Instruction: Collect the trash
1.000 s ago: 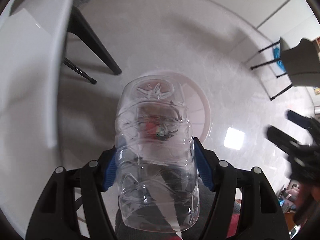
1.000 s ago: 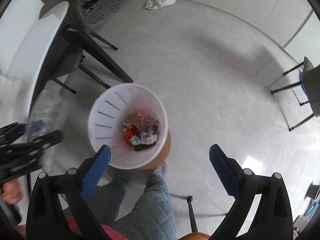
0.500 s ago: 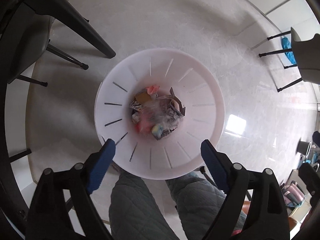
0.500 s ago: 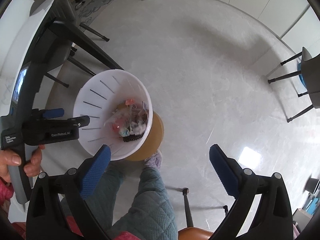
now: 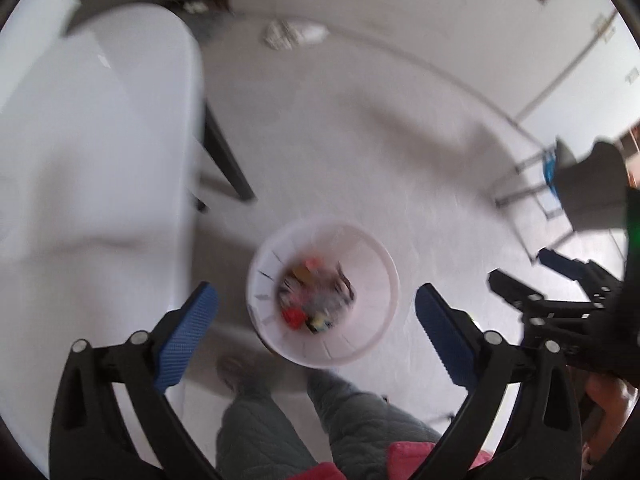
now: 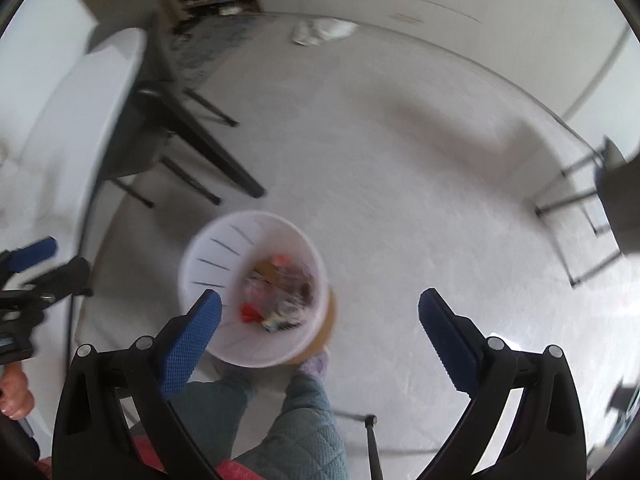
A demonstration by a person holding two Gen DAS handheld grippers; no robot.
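You are holding both hand-held grippers above a pale, glossy floor [image 5: 360, 128], each spread wide with nothing between its blue pads: the left hand-held gripper [image 5: 316, 320] and the right hand-held gripper [image 6: 320, 320]. The white slotted trash bin [image 5: 384, 280] is standing on the floor by your feet, holding mixed trash [image 5: 314, 300]. A white desk [image 5: 100, 140] is sitting to the left, and a crumpled bag [image 6: 324, 30] is lying near the far wall.
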